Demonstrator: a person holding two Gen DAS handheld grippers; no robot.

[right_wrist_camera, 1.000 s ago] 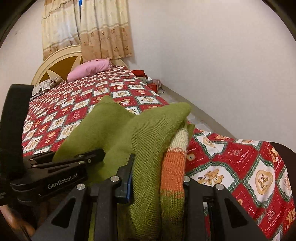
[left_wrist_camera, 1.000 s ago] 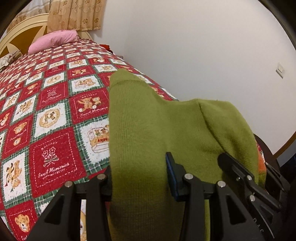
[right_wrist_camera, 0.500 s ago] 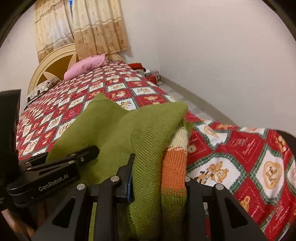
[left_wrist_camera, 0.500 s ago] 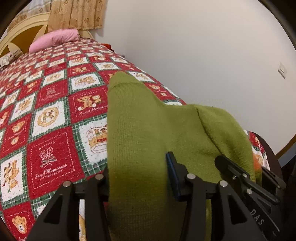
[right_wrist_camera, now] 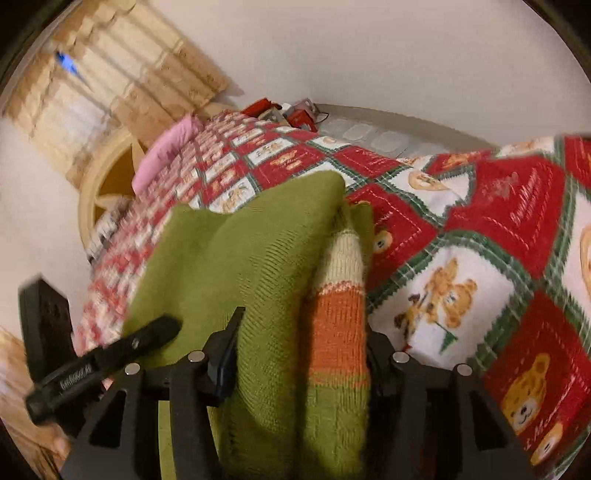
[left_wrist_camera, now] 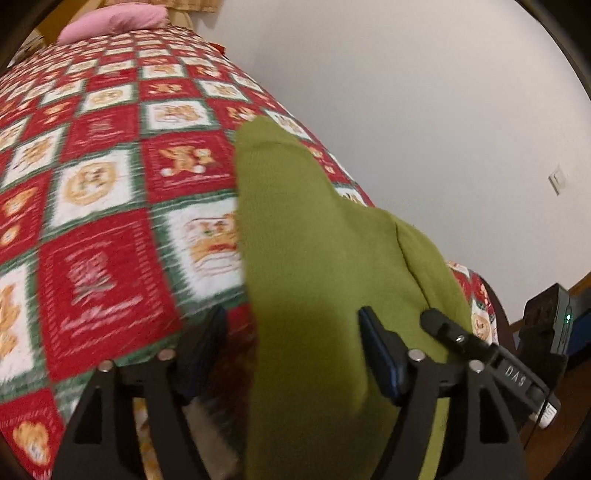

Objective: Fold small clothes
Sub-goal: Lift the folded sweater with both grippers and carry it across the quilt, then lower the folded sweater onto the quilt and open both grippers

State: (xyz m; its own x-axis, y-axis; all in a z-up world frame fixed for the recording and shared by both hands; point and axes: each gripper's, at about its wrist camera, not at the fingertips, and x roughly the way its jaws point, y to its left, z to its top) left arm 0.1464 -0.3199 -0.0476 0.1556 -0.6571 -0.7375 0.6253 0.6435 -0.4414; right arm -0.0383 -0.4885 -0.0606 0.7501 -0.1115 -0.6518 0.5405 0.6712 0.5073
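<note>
Fingers on your left gripper [left_wrist_camera: 291,332] and right gripper [right_wrist_camera: 301,332] have just been spreading apart, with 1 green sweater [left_wrist_camera: 314,266] lying between them on the red quilt [left_wrist_camera: 103,206]. 1 pink pillow [left_wrist_camera: 114,22] sits far behind.

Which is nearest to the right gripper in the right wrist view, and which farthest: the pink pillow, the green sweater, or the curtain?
1. The green sweater lies between the fingers of the right gripper, whose jaws have just been opening.
2. The pink pillow lies at the far end of the bed, upper left.
3. The curtain hangs behind the pillow, top left.
</note>
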